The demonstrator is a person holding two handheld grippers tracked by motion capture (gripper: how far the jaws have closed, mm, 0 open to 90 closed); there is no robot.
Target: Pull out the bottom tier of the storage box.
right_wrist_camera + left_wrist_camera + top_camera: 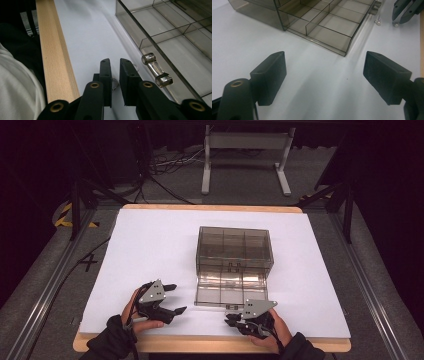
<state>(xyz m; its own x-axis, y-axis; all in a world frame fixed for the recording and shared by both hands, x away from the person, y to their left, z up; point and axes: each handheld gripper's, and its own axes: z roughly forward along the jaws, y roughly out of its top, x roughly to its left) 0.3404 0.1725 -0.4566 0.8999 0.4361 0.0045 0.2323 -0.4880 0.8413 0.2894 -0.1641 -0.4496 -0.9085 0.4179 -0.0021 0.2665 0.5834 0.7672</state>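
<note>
Found the smoky clear box [235, 247] at the middle of the white sheet [150, 245], its divided drawer [227, 292] pulled out toward six o'clock. Held the left gripper [177, 298] at eight o'clock from the drawer, a little apart, jaws spread wide and released, nothing between them but bare sheet. Set the right gripper [229, 319] at six o'clock from the drawer, just beside its front wall and clear handle [157, 71]. Drew those jaws nearly together, down to a slim gap. Saw a thin wire hook [115, 84] on the sheet right at that gap; could not tell whether pinched or merely lying there.
</note>
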